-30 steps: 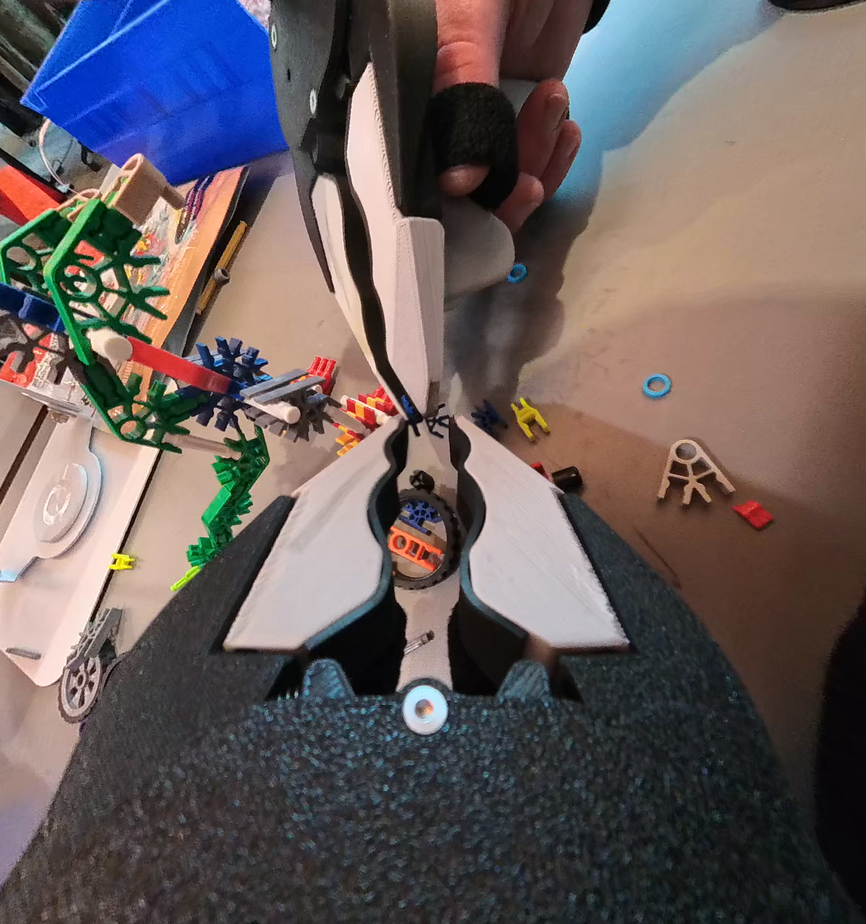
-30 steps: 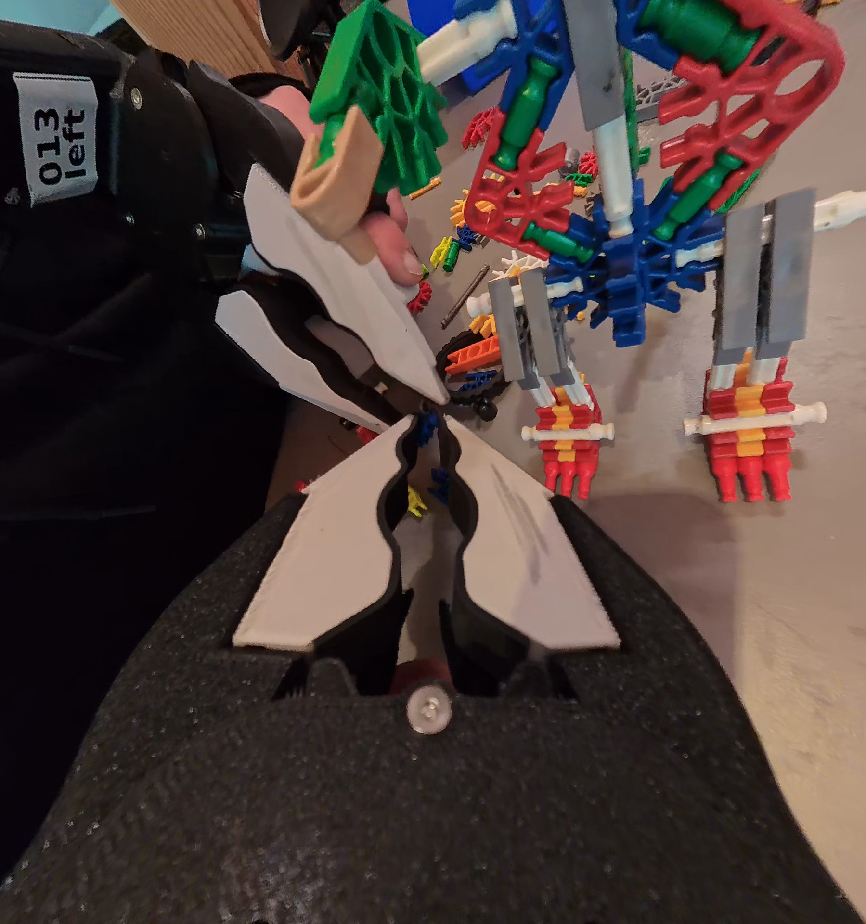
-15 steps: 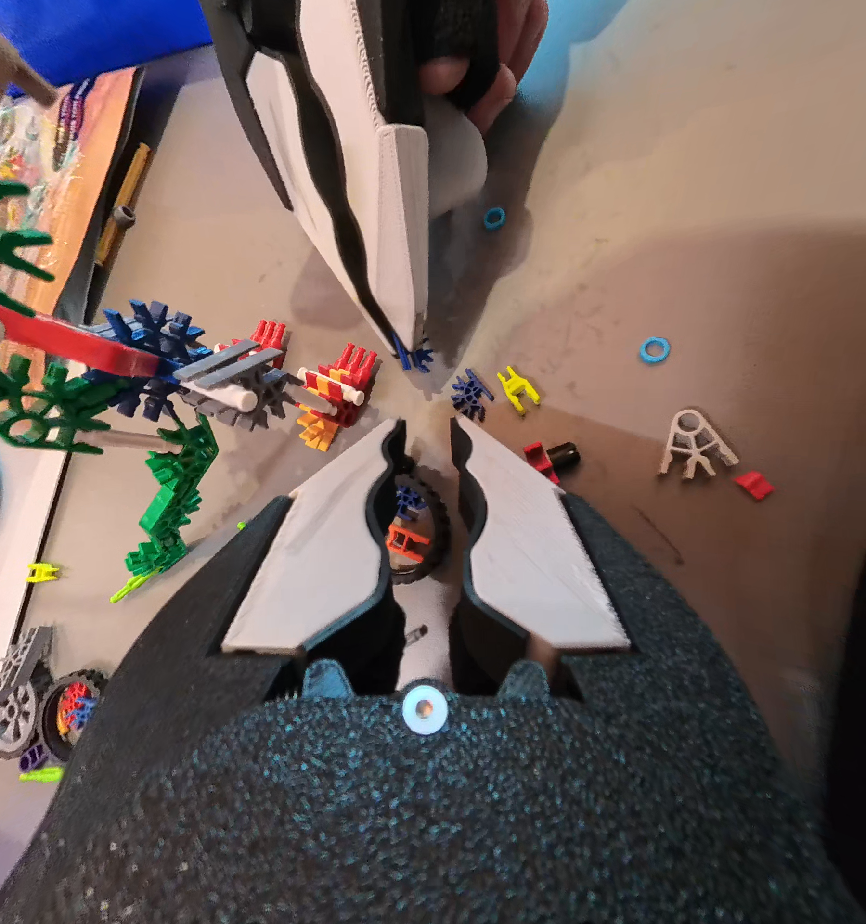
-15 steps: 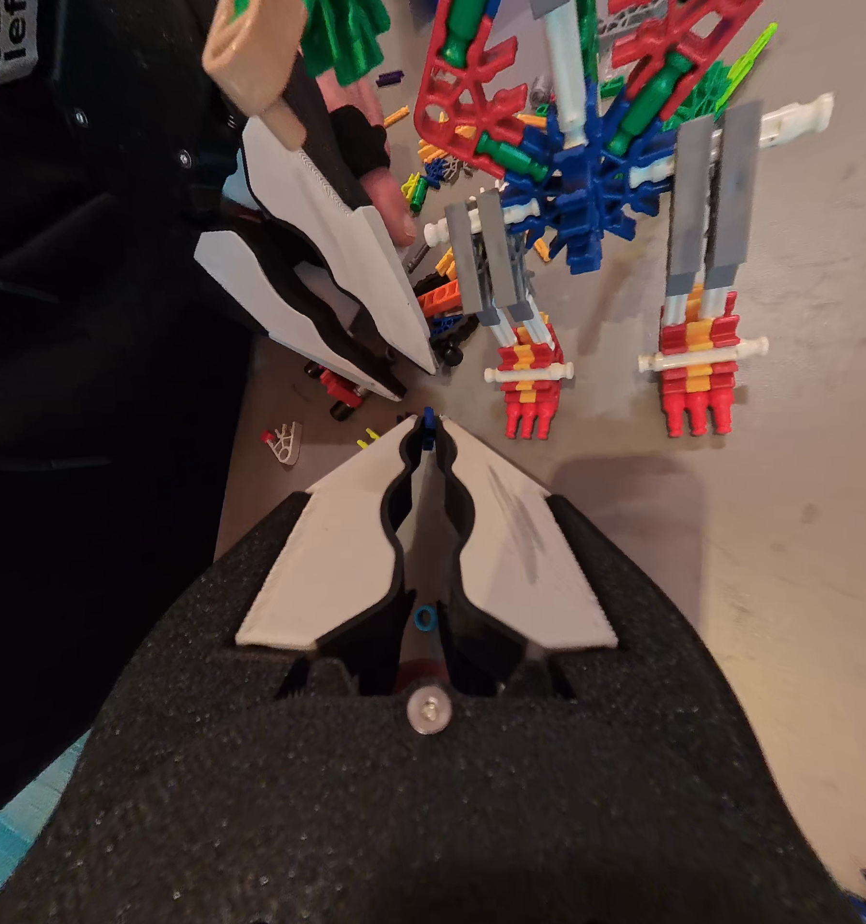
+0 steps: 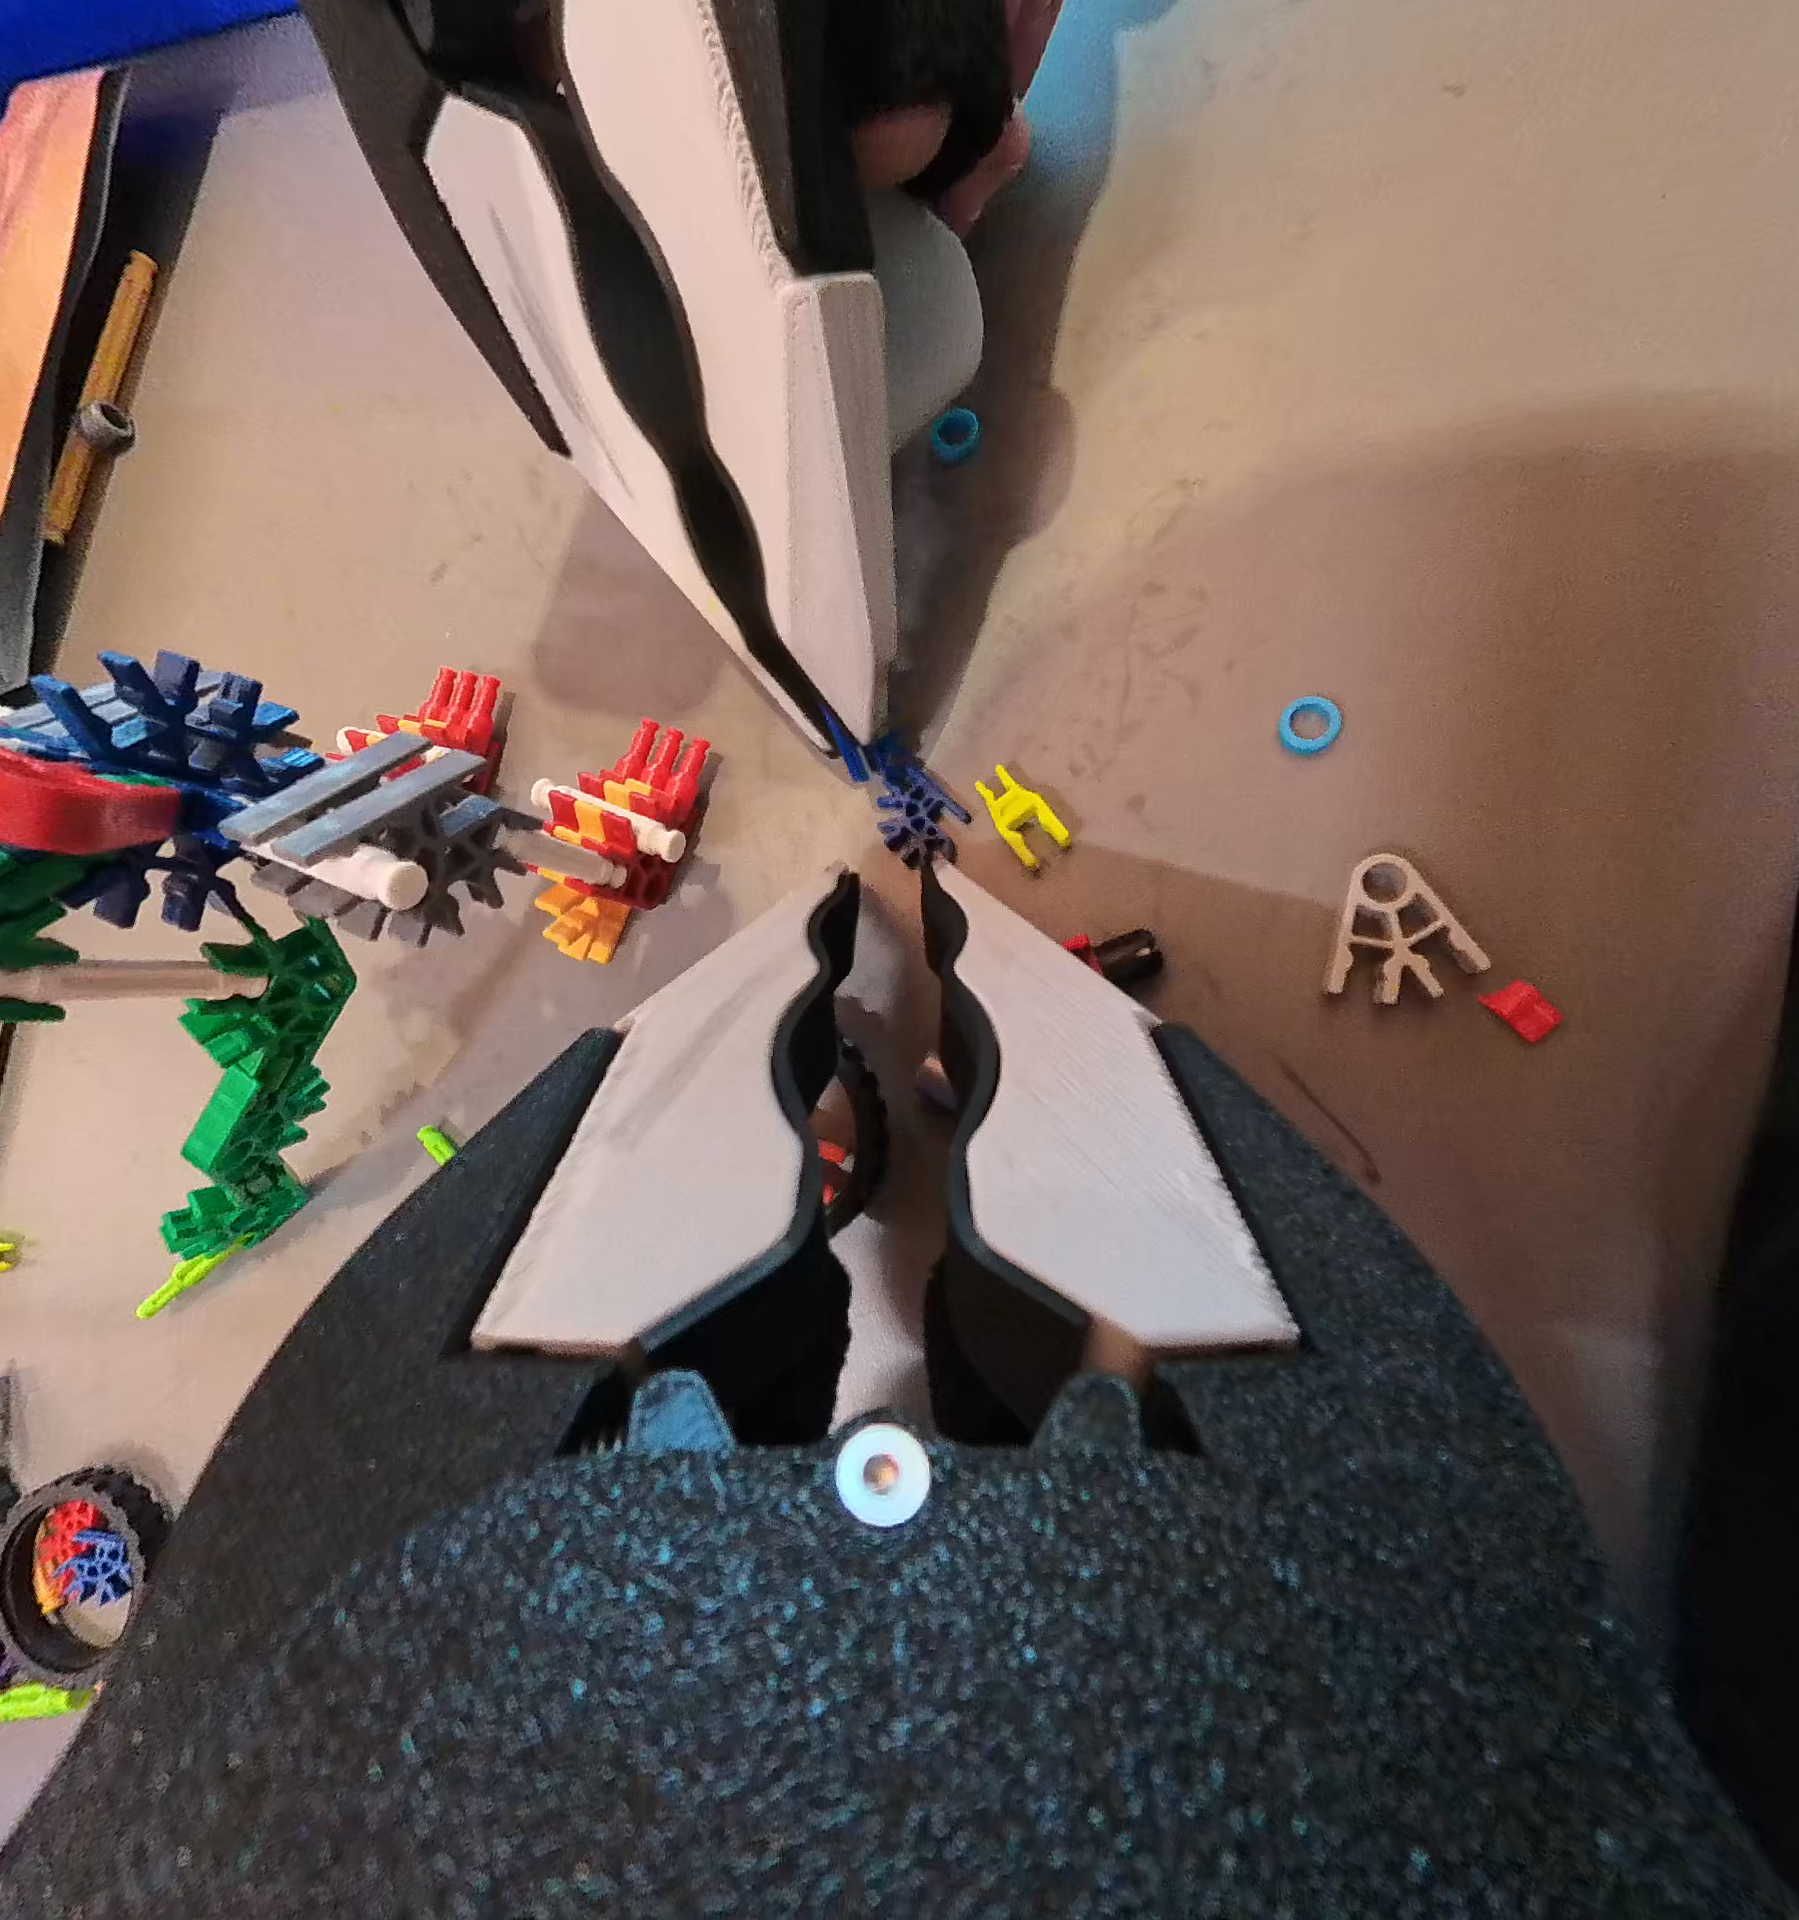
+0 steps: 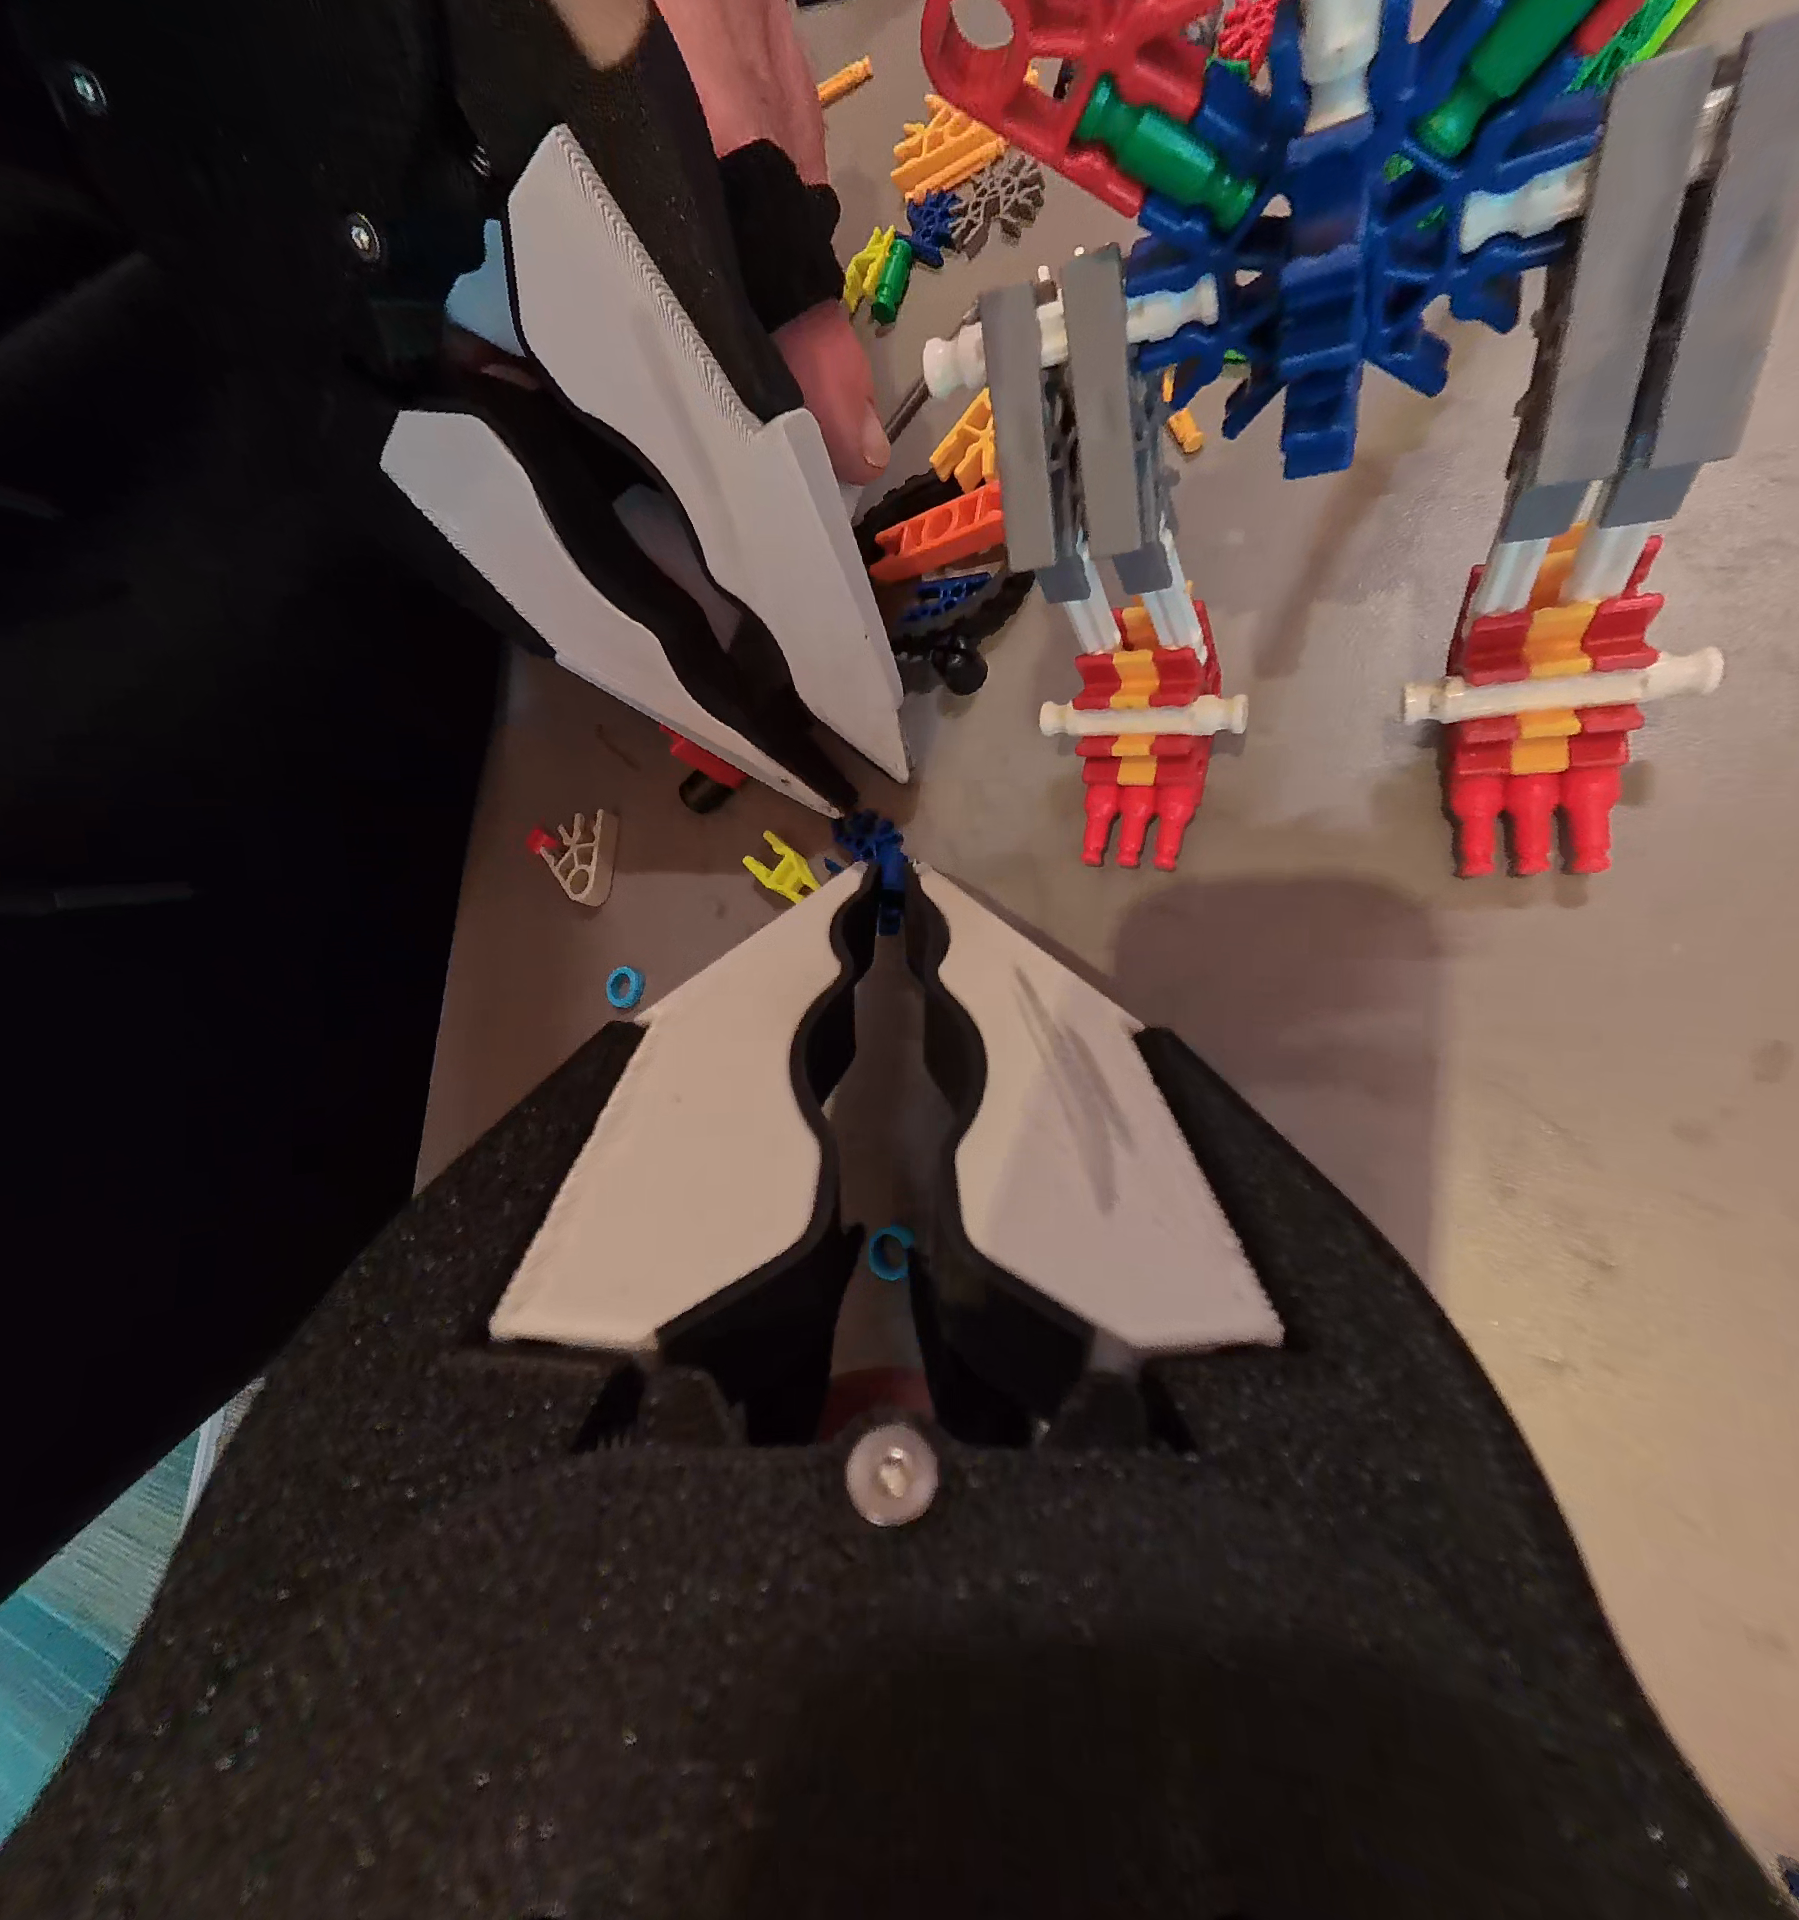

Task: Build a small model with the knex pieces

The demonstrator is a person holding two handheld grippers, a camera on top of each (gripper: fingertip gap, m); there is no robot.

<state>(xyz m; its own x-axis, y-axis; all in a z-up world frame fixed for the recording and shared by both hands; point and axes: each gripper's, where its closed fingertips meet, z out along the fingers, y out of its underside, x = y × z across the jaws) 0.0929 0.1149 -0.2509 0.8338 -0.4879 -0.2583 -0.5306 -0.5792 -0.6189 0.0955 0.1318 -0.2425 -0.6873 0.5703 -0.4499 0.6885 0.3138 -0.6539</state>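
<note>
A: Right gripper [image 6: 887, 883] — status?
B: Jaws nearly pressed together, pinching a small blue connector [image 6: 882, 891] at the tips. Tips sitting low over the beige table [image 6: 1497, 1143].

A: Left gripper [image 5: 882, 883]?
B: Jaws standing slightly spread, nothing between the tips. A dark blue snowflake piece [image 5: 916, 810] is lying just beyond them, between the two grippers; can't tell if it's joined to the pinched connector.

A: Items nearby?
B: Yellow clip [image 5: 1022, 816] lying just right of the snowflake piece in the left wrist view. Further right: a tan triangular connector [image 5: 1394, 935], a small red piece [image 5: 1520, 1008], a blue ring [image 5: 1308, 724]. A second blue ring [image 5: 953, 433] is lying far side, near the right gripper's body. Black tyre [image 5: 864, 1132] showing partly behind the left fingers.

A: Larger items?
B: Multicolour rod-and-connector model [image 6: 1342, 260] is standing far right in the right wrist view, resting on two red-and-orange feet [image 6: 1144, 727]. Loose pcs are lying scattered beyond it. A hand [image 6: 822, 343] with a black finger strap is gripping the left gripper.
</note>
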